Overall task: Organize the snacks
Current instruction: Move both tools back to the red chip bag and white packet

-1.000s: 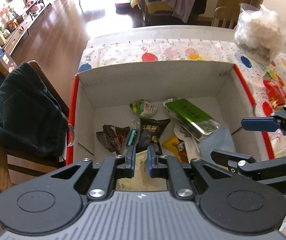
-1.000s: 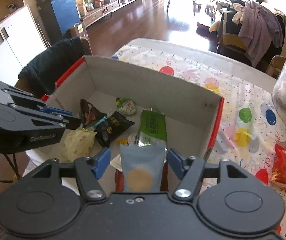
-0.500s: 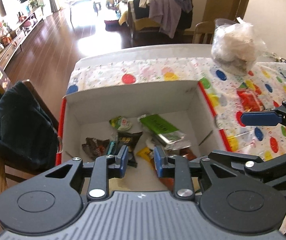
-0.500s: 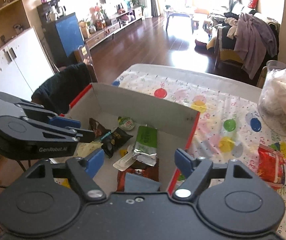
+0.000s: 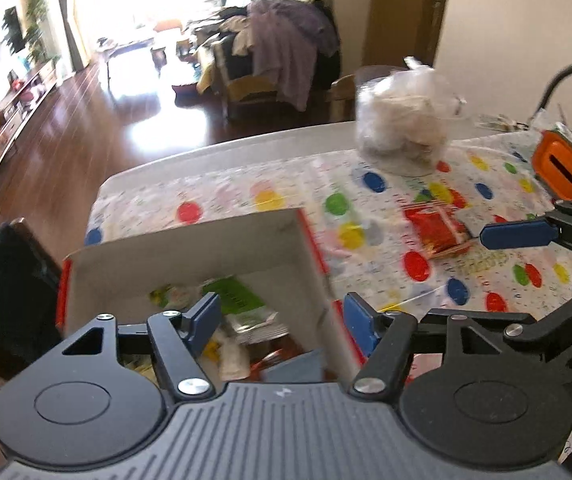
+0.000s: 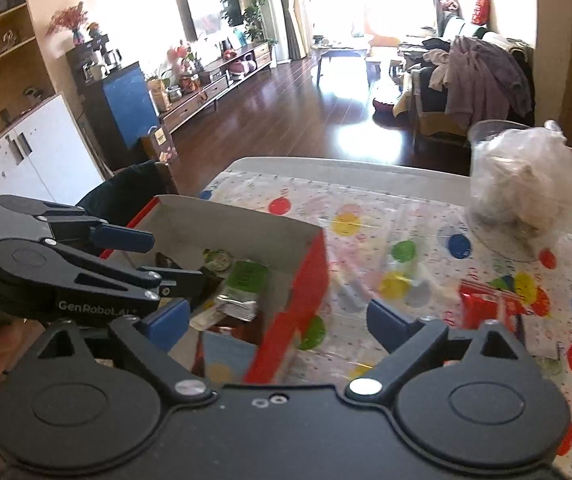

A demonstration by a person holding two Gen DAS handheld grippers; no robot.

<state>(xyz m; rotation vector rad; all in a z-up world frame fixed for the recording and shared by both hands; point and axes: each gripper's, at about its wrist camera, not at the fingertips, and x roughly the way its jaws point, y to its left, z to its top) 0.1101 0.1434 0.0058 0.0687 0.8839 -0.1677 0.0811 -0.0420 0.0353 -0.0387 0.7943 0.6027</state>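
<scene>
Dotted glossy tablecloth (image 5: 386,184), cardboard box (image 5: 189,248)

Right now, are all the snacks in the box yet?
Almost. Several packets, like the green one, already lie in the box. Both the left gripper and right gripper are open and empty, jaws just opened. The red packet on the table still needs boxing.

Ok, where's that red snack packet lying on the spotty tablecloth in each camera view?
Left wrist: red snack packet right of centre, beyond the box's right wall, left of the right gripper's upper finger.
Right wrist: red snack packet at right, above that gripper's right finger.
Shared landmark: clear plastic bag, behind it in both.
</scene>
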